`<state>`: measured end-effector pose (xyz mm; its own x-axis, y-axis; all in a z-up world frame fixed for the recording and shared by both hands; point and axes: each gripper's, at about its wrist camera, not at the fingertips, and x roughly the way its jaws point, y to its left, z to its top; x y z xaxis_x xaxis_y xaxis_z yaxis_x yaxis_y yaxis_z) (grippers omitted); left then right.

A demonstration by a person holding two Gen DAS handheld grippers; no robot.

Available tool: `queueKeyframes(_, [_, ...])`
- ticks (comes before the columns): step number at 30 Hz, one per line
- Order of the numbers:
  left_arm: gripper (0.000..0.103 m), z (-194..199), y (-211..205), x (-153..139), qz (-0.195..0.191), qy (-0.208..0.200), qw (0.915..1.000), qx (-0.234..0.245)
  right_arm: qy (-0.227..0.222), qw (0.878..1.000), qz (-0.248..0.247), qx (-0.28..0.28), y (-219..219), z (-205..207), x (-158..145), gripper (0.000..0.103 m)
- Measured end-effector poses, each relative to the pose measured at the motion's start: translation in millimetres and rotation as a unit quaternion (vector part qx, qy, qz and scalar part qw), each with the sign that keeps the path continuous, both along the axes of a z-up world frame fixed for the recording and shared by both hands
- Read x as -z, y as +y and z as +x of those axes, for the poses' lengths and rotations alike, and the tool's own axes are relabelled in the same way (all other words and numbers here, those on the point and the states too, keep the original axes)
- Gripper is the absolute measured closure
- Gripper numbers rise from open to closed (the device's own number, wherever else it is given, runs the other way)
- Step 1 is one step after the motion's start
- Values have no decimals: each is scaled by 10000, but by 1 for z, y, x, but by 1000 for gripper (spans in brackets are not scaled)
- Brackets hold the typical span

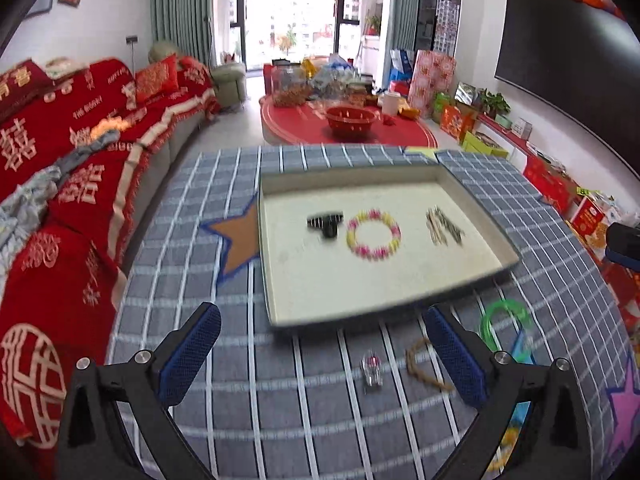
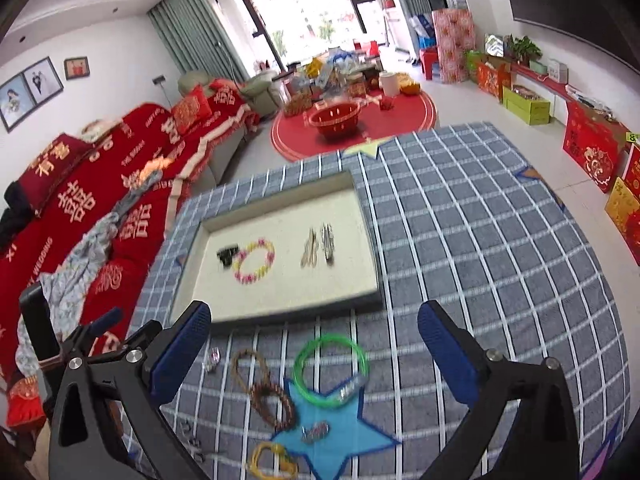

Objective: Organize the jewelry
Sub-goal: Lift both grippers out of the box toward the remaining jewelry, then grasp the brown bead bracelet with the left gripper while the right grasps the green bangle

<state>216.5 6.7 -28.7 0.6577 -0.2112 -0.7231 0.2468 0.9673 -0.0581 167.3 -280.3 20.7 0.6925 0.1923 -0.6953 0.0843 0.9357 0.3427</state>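
Both grippers hang over a table covered in a grey checked cloth (image 1: 224, 280), and neither holds anything. The left gripper (image 1: 322, 354) has its blue-padded fingers (image 1: 190, 360) spread wide apart; between them, on the cloth, lie a small clear ring (image 1: 372, 370) and, just to its right, a brown bead string (image 1: 420, 366) that runs up against the right-hand pad. The right gripper (image 2: 314, 354) also has its fingers (image 2: 182, 354) wide apart with nothing clamped; the cloth between them carries a green bangle (image 2: 330, 368), a brown bead bracelet (image 2: 266, 392) to its left, a small clip (image 2: 316, 432) on a blue star patch (image 2: 348, 436), and a yellow band (image 2: 272, 458) nearest the camera. Beyond both pairs of fingers sits a shallow cream tray (image 1: 296, 296). Inside it, from left to right, lie a black clip (image 1: 325, 224), a pink and yellow bracelet (image 1: 373, 234) just beside it, and a bunch of hairpins (image 1: 444, 226) set apart toward the right
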Motion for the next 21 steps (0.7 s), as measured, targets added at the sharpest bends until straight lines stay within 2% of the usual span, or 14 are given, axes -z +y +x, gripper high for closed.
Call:
queueKeyframes(5, [0, -30, 1, 25, -163, 379, 9991, 20, 371, 9993, -12, -31, 7, -24, 27, 0])
queueKeyframes(13, [0, -57, -34, 33, -165, 588, 9973, 396, 873, 9959, -231, 14, 11, -52, 73, 0])
queueKeyframes(17, [0, -60, -45, 33, -292, 711, 9960, 446, 951, 9953, -138, 141, 1, -49, 80, 0])
queueKeyframes(21, [0, -57, -56, 32, -340, 786, 9953, 457, 1015, 9943, -244, 206, -7, -35, 84, 0])
